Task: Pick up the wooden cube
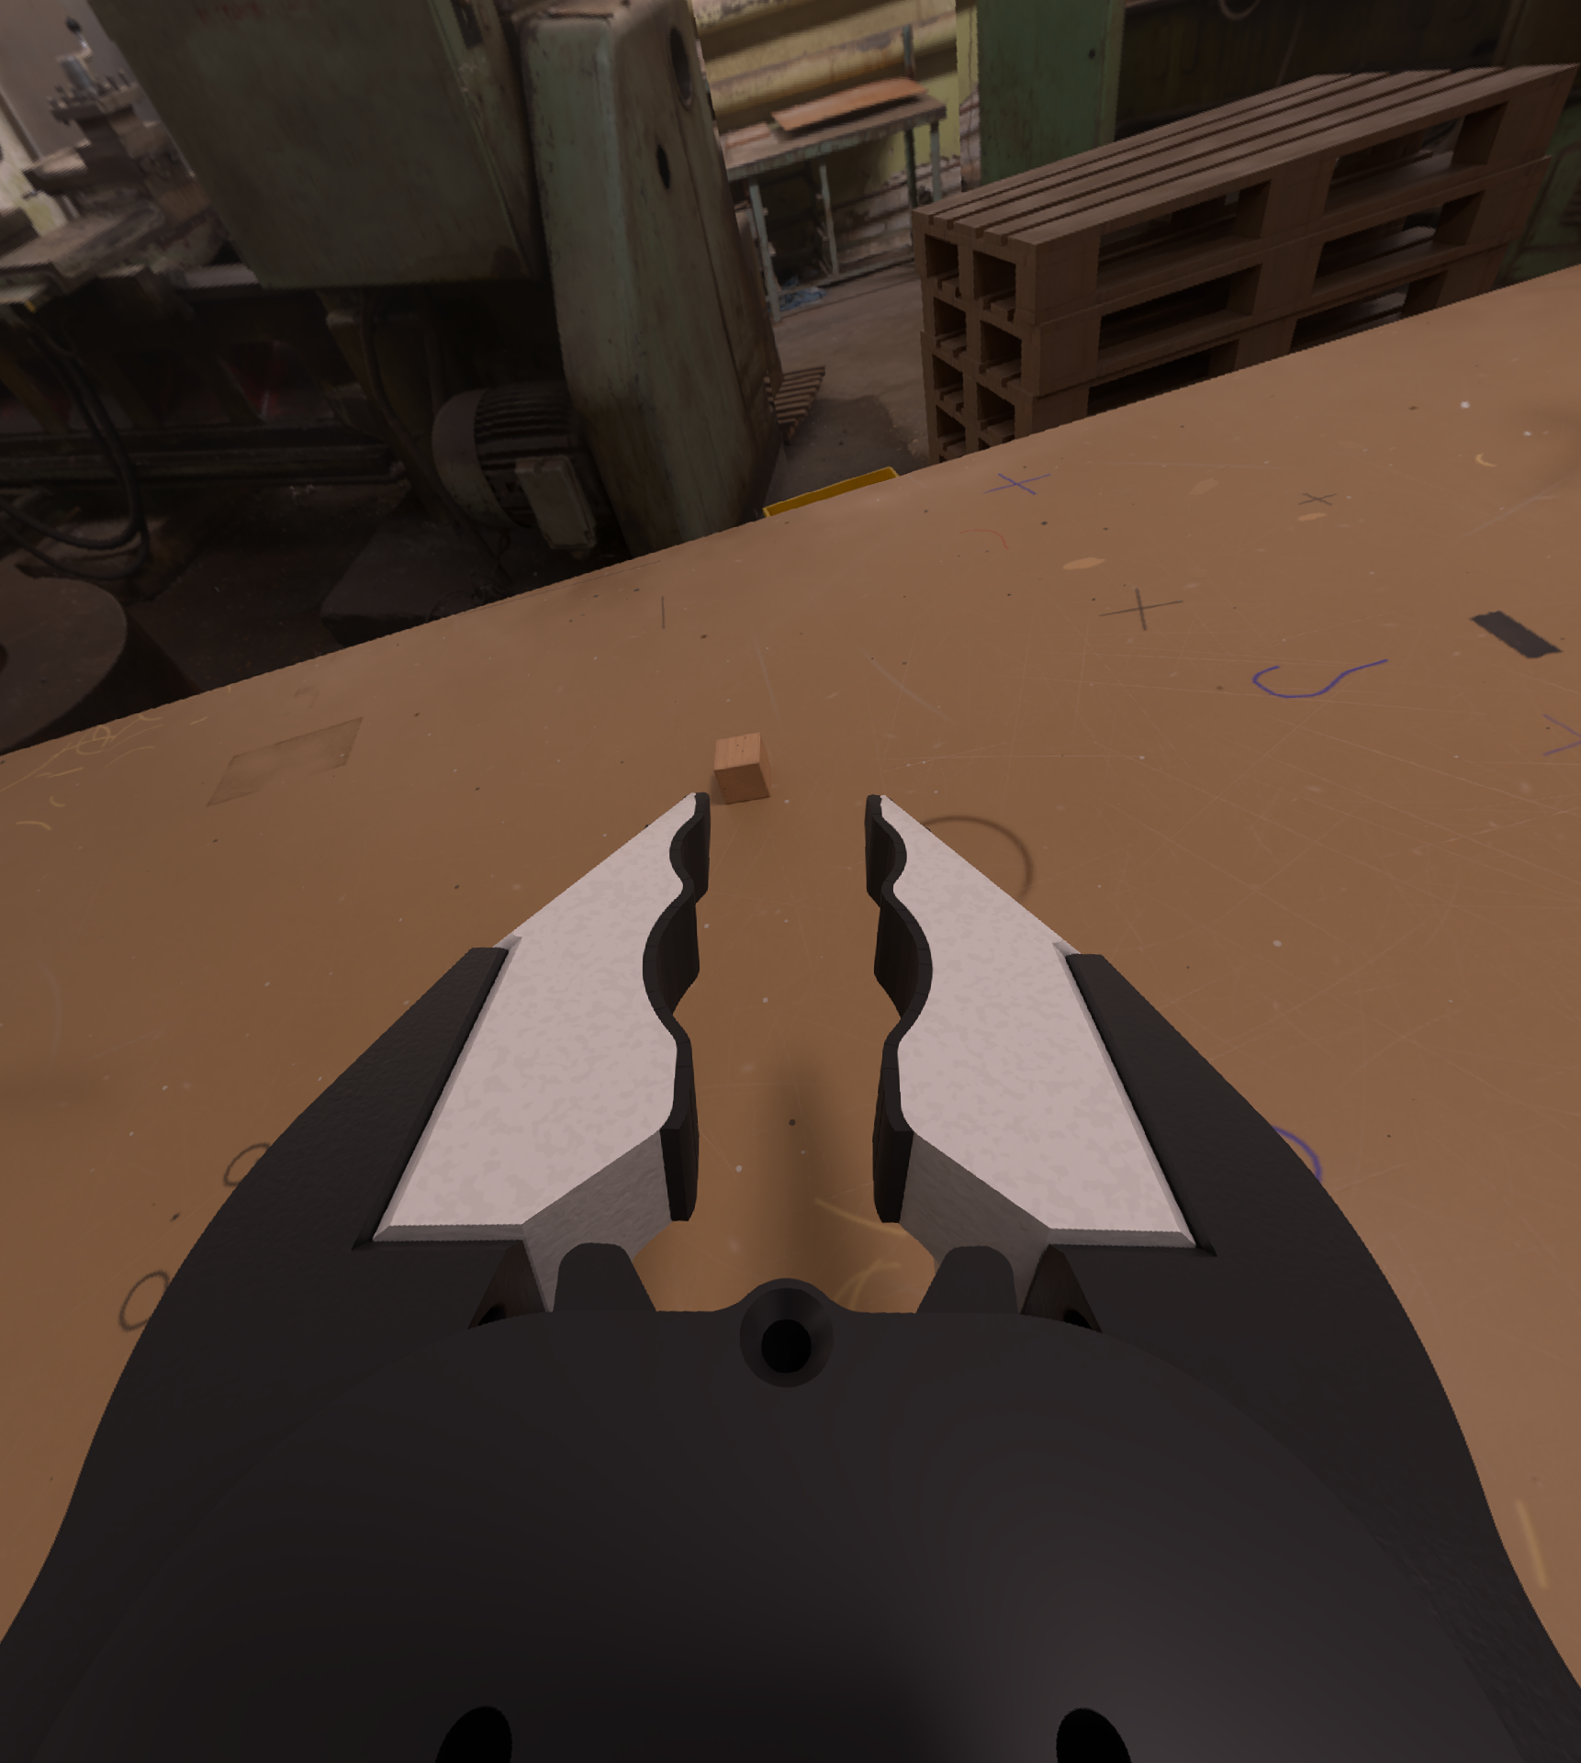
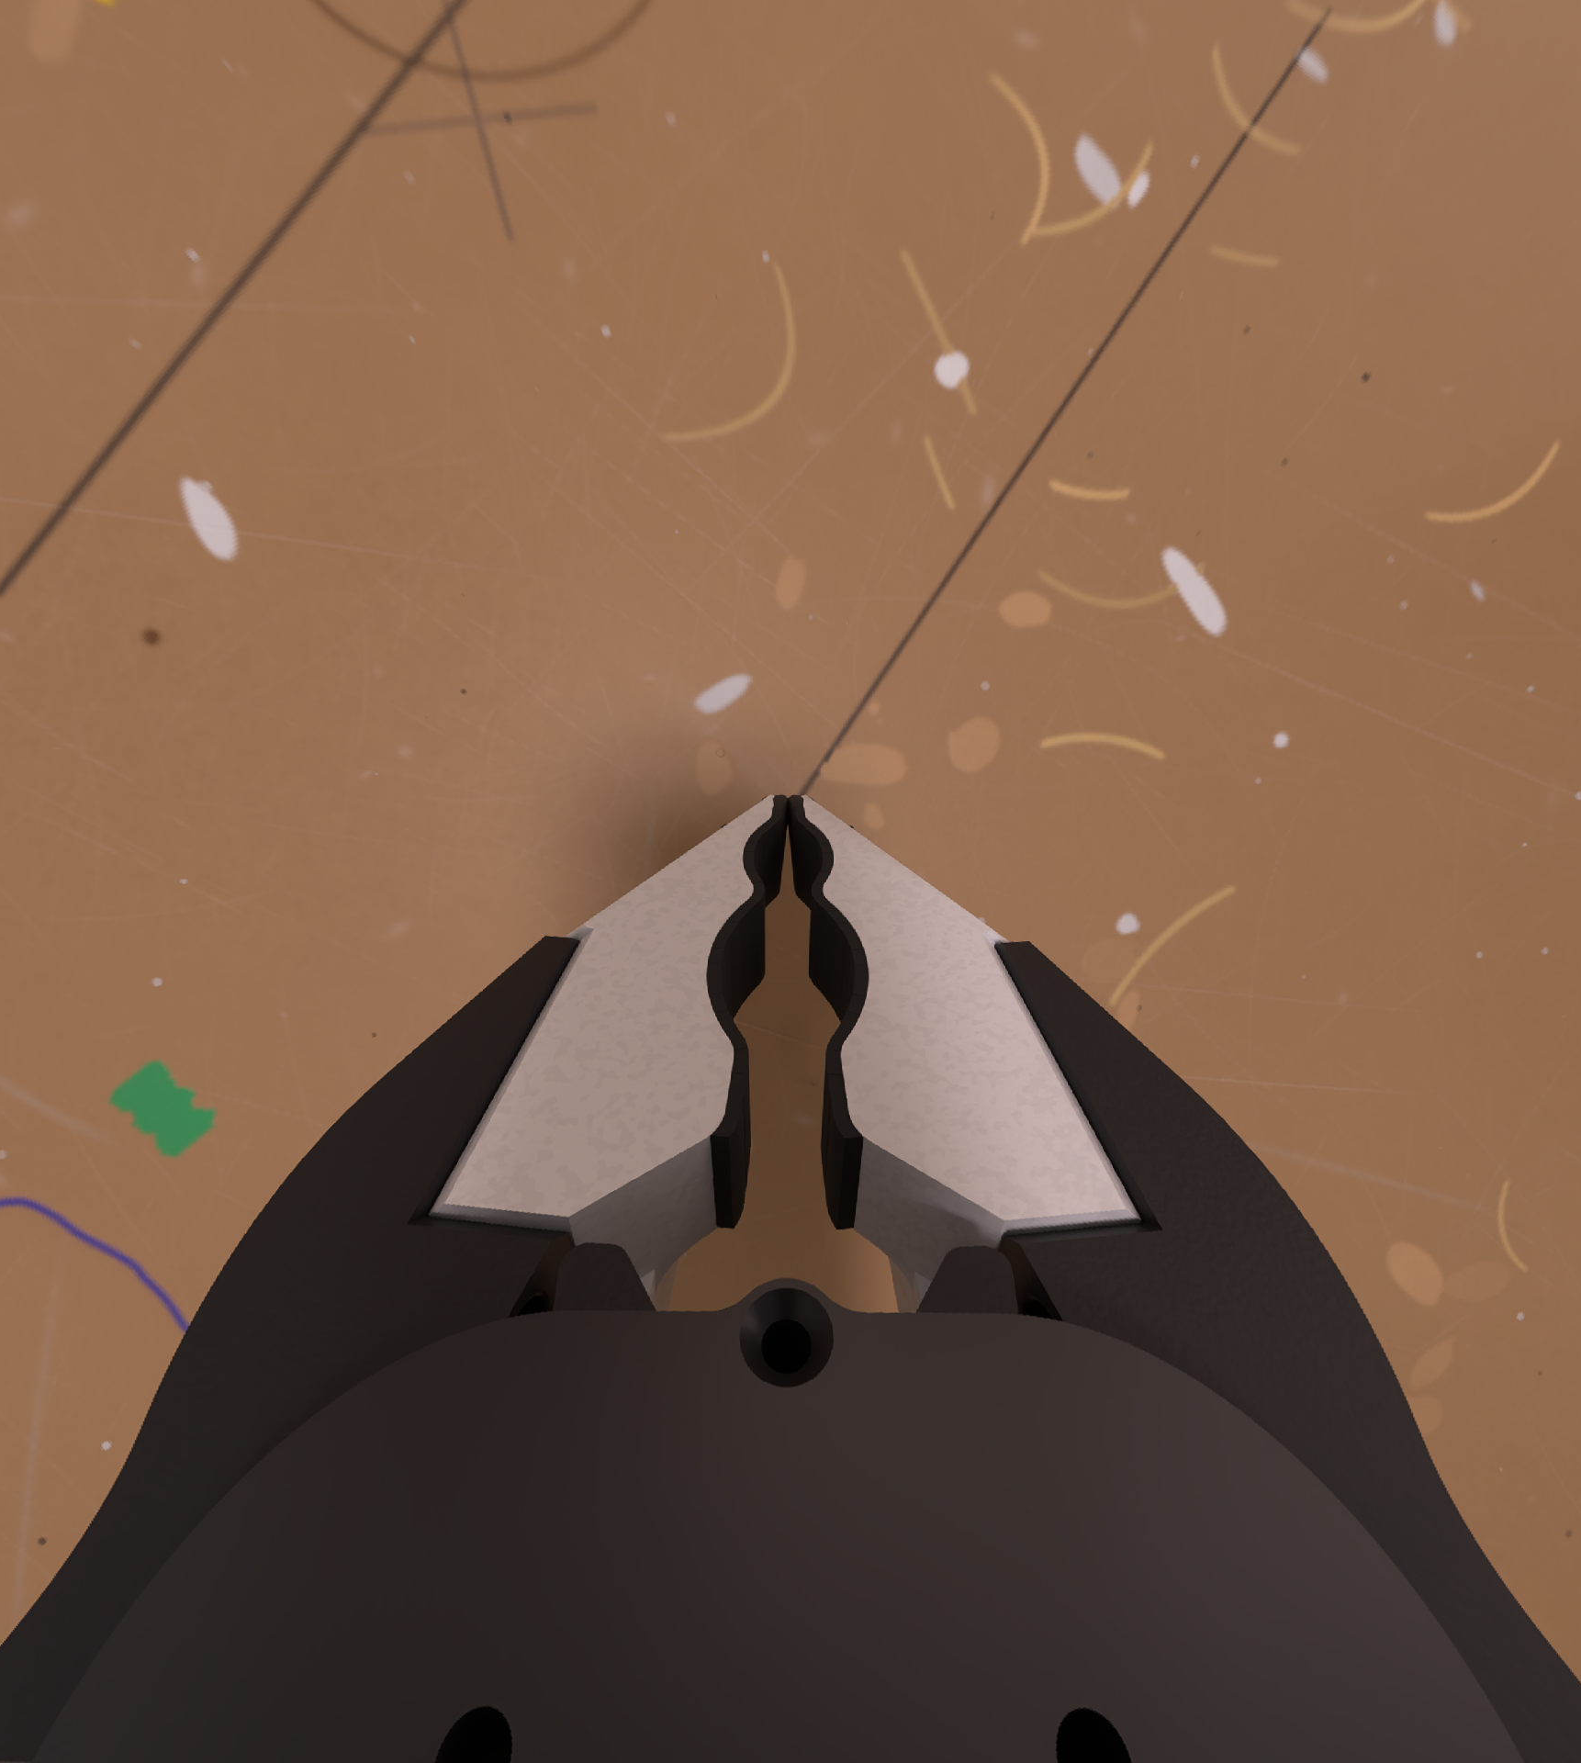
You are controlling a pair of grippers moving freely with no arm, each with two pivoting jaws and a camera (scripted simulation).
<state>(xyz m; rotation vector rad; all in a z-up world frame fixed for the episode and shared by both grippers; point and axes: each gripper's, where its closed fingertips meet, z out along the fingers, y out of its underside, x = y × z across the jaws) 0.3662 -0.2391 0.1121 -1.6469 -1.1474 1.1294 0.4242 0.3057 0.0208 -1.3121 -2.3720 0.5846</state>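
A small light wooden cube (image 1: 741,767) sits on the brown tabletop (image 1: 1149,859) in the left wrist view, a little beyond my fingertips and slightly left of the centre of the gap. My left gripper (image 1: 787,811) is open and empty, above the table and apart from the cube. My right gripper (image 2: 787,806) is shut with nothing between its tips and points down at the bare tabletop (image 2: 481,572). The cube does not show in the right wrist view.
The table's far edge (image 1: 577,582) runs diagonally beyond the cube. Past it stand old green machinery (image 1: 443,238) and stacked wooden pallets (image 1: 1225,248). The table bears scratches, pen marks and paint flecks, with a green patch (image 2: 162,1109) in the right wrist view.
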